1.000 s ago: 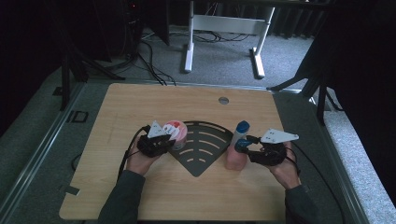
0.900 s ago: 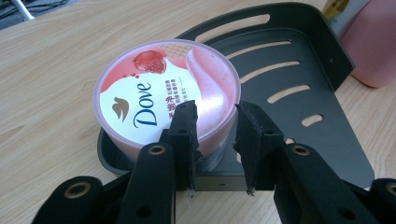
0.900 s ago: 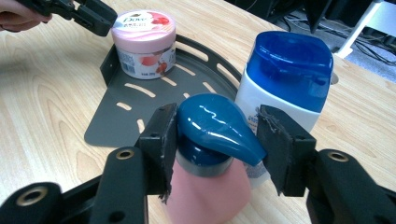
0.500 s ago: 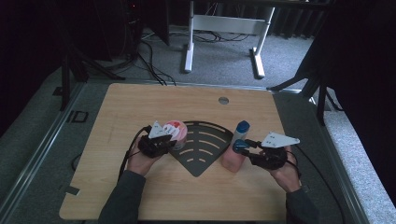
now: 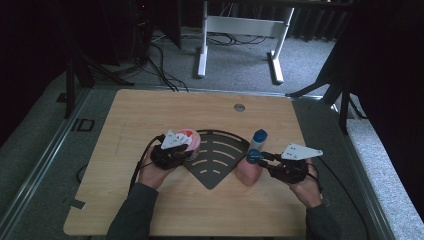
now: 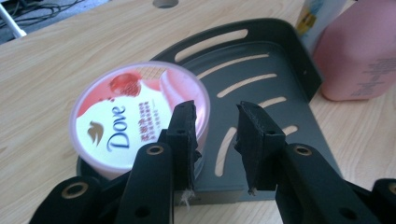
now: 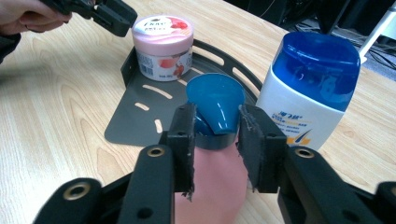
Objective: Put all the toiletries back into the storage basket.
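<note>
Closing in on the pink bottle's blue cap (image 7: 215, 108), the right gripper (image 7: 215, 122) now looks clamped on it beside the black rack (image 7: 140, 121), probably ready to lift, while the left gripper (image 6: 215, 125) sits released by the Dove tub (image 6: 135, 116).

A pale wooden tabletop (image 5: 150, 115) fills the lower middle of the frame, on grey carpeted floor (image 5: 235, 75). At upper centre stands a white metal desk frame (image 5: 240, 30), black cables (image 5: 160, 65) trailing left of it. The surrounding walls are perhaps dark curtains.
</note>
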